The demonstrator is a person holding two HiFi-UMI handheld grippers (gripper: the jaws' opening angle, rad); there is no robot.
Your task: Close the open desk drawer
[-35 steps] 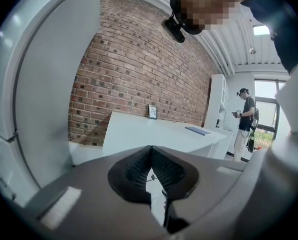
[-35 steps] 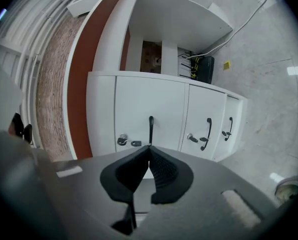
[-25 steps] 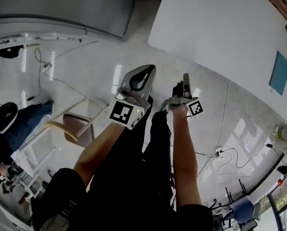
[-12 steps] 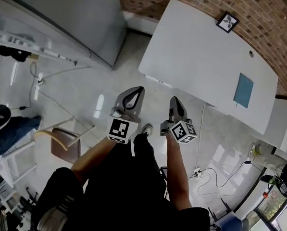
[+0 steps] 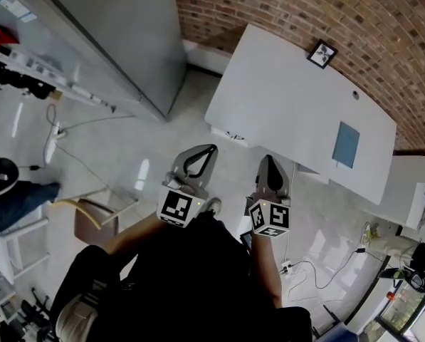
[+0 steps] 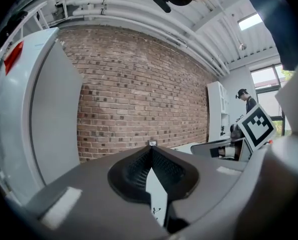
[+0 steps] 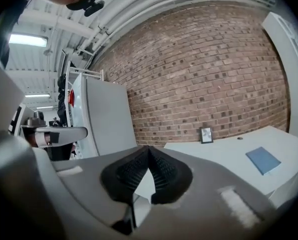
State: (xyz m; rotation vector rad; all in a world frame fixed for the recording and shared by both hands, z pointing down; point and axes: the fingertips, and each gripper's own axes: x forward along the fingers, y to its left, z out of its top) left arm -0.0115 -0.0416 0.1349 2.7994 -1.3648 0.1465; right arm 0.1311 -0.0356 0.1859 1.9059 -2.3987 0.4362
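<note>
Head view alone shows chair [image 5: 91, 221], left hand-held gripper [image 6: 151, 148], right hand-held gripper [image 7: 149, 149] both closed, empty

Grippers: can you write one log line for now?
left gripper: shut, empty | right gripper: shut, empty | desk: ahead, untouched | drawer: cannot tell

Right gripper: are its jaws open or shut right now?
Shut. In the right gripper view, the right gripper's black pads meet at their tips, with nothing held between them.
</note>
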